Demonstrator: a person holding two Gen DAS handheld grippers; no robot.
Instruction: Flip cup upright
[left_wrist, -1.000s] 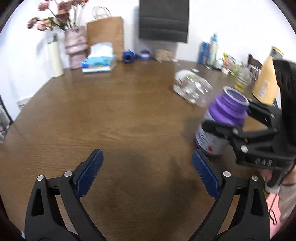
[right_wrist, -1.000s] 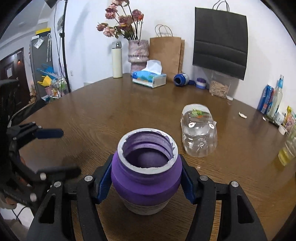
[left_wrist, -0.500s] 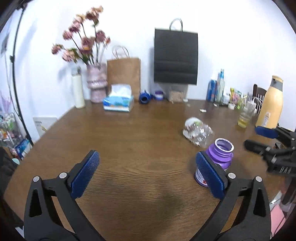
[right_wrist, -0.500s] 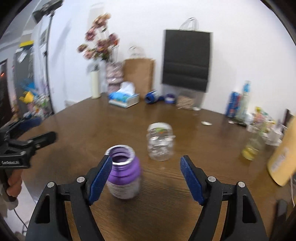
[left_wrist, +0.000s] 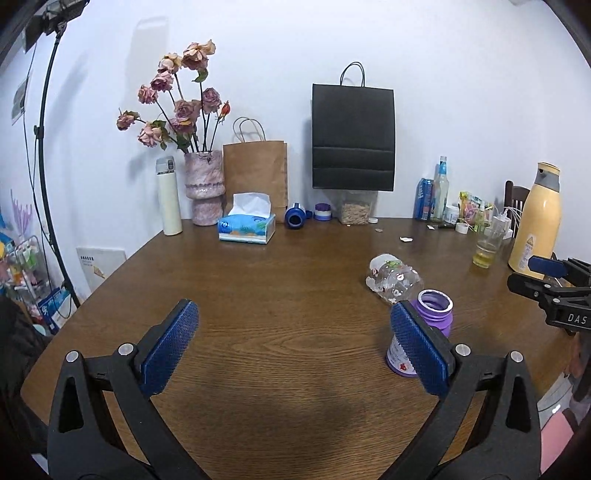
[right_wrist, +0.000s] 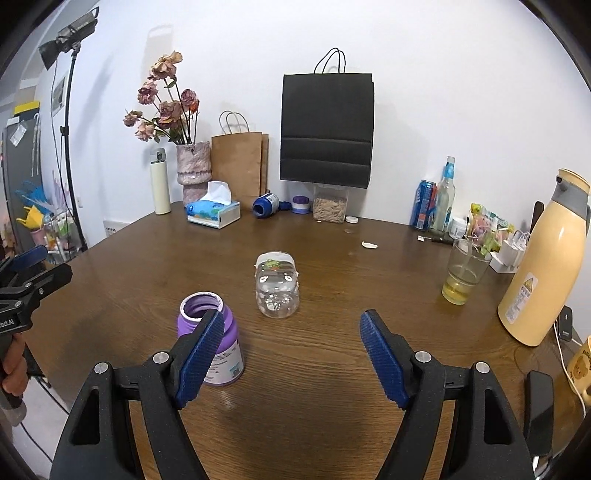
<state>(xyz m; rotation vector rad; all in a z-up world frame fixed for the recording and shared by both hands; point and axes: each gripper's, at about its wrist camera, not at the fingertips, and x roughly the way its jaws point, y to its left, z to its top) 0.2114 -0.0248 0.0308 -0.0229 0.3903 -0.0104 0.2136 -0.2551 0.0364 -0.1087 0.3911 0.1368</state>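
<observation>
The purple cup (right_wrist: 216, 334) stands upright on the brown table (right_wrist: 332, 369), mouth up. In the left wrist view the cup (left_wrist: 430, 325) shows partly behind my left gripper's right finger. My right gripper (right_wrist: 291, 360) is open and empty, pulled back above the table, with its left finger in front of the cup. My left gripper (left_wrist: 295, 347) is open and empty, to the left of the cup. The right gripper (left_wrist: 550, 280) also shows at the right edge of the left wrist view.
A clear plastic jar (right_wrist: 277, 286) lies on its side just beyond the cup. A glass of yellow liquid (right_wrist: 463, 273) and a yellow thermos (right_wrist: 543, 258) stand at the right. Tissue box (right_wrist: 214, 212), vase, bags and bottles line the back wall.
My right gripper opened, let go of the purple cup and drew back. The cup now stands free and upright on the table. My left gripper rose and pulled back.
</observation>
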